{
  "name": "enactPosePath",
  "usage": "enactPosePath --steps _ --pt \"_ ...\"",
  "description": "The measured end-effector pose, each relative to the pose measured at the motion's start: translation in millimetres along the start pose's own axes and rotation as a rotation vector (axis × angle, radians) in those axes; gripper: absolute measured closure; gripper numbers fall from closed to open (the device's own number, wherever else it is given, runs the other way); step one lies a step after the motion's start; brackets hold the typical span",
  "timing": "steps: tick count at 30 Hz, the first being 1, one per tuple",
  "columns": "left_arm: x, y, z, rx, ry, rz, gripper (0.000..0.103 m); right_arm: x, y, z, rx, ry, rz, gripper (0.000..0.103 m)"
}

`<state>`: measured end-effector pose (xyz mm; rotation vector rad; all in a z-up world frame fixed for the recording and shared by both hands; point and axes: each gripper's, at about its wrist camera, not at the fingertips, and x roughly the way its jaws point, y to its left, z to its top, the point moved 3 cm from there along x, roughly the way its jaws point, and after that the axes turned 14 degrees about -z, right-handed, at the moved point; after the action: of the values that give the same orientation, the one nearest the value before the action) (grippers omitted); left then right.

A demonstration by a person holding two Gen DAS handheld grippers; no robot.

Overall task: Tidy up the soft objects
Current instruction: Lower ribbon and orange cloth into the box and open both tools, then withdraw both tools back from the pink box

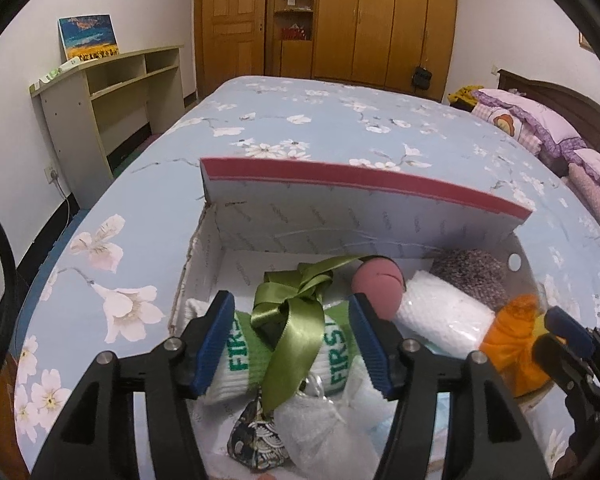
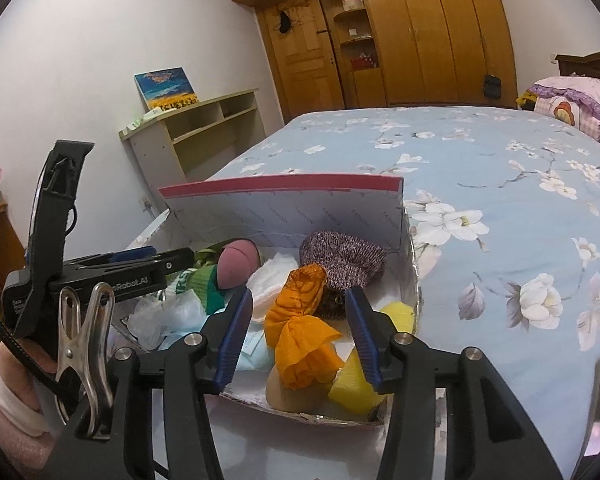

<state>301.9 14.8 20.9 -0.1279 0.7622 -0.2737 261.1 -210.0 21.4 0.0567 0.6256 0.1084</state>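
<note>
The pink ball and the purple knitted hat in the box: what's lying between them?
A white bubble-wrap roll lies between the pink ball and the knitted hat, clearest in the left wrist view.

I'm working in a home bedroom. Just past my tongs stretches a wide bed (image 2: 480, 168) under a pale blue sheet printed with white blossoms. Off to the right of the tongs, at its head, sit frilled pink and purple pillows (image 1: 540, 128) against a dark wooden headboard (image 1: 572, 108). Straight ahead beyond the bed stands a tall wooden wardrobe (image 2: 432, 40) with a panelled door (image 2: 304, 60) beside it. To the left of the tongs, against the white wall, a low open shelf unit (image 1: 108, 92) carries a small painting (image 1: 88, 36) propped on top.
</note>
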Motion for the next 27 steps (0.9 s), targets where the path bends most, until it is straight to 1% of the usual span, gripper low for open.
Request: enactPosePath --steps 6,14,21,27 --pt "-20.2 -3.4 -1.0 0.002 -0.024 0.013 0.04 -8.9 2.4 0.6 -0.001 -0.008 -0.003 0.053" --pt "-51.7 -8.0 -6.3 -0.002 -0.057 0.008 0.04 -26.0 7.8 0.1 -0.003 -0.016 -0.005 0.053" --pt "-78.6 -11.9 -23.9 -0.015 -0.068 -0.013 0.04 -49.5 15.6 -5.5 -0.017 -0.03 -0.007 0.052" --pt "-98.4 -16.4 -40.4 -0.023 -0.082 -0.033 0.04 -66.7 23.6 -16.8 -0.036 -0.032 -0.017 0.051"
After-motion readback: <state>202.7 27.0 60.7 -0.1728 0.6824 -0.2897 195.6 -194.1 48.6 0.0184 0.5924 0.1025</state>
